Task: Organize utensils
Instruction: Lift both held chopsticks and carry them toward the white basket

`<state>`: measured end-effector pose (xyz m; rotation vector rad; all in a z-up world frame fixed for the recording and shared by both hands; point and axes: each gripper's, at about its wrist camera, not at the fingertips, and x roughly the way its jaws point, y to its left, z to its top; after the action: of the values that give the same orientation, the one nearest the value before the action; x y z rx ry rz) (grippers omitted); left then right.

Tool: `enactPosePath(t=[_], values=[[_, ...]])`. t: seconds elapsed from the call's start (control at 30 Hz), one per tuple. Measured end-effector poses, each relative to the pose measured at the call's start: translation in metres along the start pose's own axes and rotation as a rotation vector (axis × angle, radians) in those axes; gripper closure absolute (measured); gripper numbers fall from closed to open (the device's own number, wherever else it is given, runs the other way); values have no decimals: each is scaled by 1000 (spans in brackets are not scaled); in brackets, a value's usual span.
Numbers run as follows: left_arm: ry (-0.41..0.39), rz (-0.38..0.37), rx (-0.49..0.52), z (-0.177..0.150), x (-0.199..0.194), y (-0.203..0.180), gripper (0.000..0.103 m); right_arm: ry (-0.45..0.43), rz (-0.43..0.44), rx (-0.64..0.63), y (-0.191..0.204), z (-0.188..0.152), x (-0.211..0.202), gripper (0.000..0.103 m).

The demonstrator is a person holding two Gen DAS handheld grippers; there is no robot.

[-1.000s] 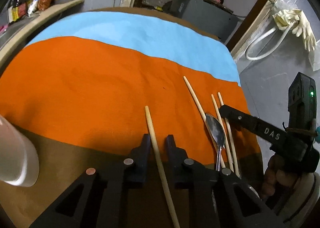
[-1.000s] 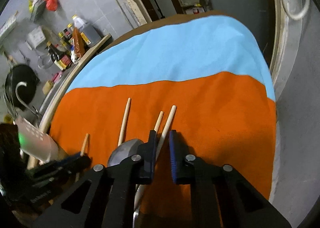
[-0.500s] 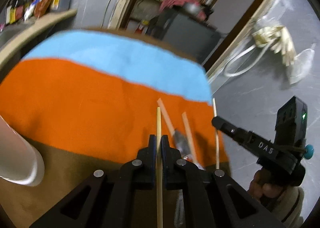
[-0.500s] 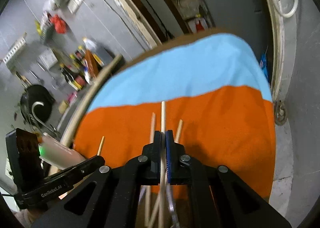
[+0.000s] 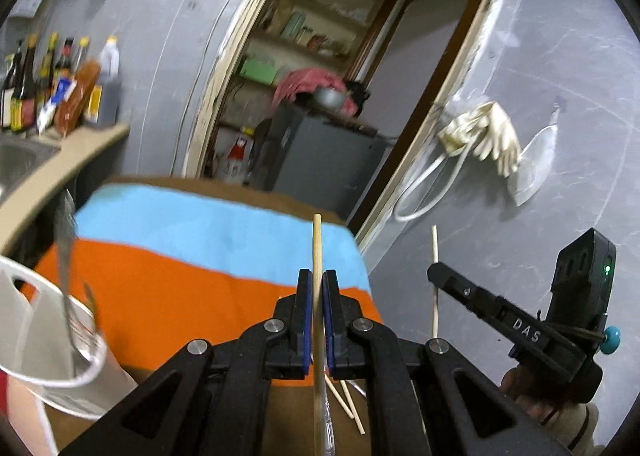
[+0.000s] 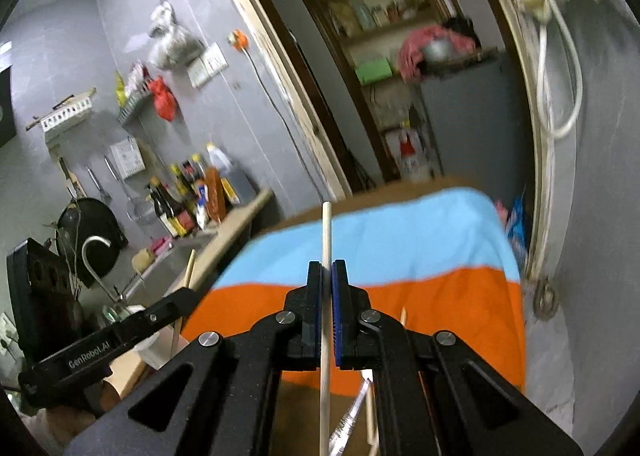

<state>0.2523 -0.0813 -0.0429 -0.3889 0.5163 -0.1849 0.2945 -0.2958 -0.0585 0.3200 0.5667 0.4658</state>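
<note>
Both chopsticks have come up off the tabletop [image 5: 208, 368]: your left hand-held gripper [image 5: 315, 320] clamps one chopstick [image 5: 317, 244], your right hand-held gripper [image 6: 328, 308] the other chopstick [image 6: 326, 232]. Next, I judge, comes the white holder [image 5: 24, 320] left of your left hand-held gripper.

"DAS" on right claw [image 5: 434, 276], "GenRobot.AI" on left claw [image 6: 188, 296]

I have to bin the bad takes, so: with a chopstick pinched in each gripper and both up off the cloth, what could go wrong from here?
Each chopstick is pinched mid-length, so it could pivot or slip in the left gripper or right gripper. The white holder already has utensils, so a tip may snag there.
</note>
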Motion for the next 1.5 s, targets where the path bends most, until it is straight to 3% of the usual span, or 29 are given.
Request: enactPosePath(t=[0.2, 0.33, 0.57, 0.77, 1.1, 1.5], values=[[-88, -34, 30, 25, -41, 11, 98, -137, 43, -37, 51, 26, -26, 99], [-142, -17, 14, 42, -64, 34, 98, -214, 99, -54, 90, 34, -28, 99], [-266, 93, -27, 67, -105, 98, 98, -242, 242, -80, 160, 32, 4, 99], [-424, 184, -79, 79, -125, 157, 98, -268, 296, -139, 207, 19, 35, 99], [-552, 250, -206, 66, -121, 223, 98, -362, 254, -170, 246, -16, 74, 99], [-558, 307, -148, 51, -104, 218, 98, -377, 183, -162, 238, -35, 89, 99]])
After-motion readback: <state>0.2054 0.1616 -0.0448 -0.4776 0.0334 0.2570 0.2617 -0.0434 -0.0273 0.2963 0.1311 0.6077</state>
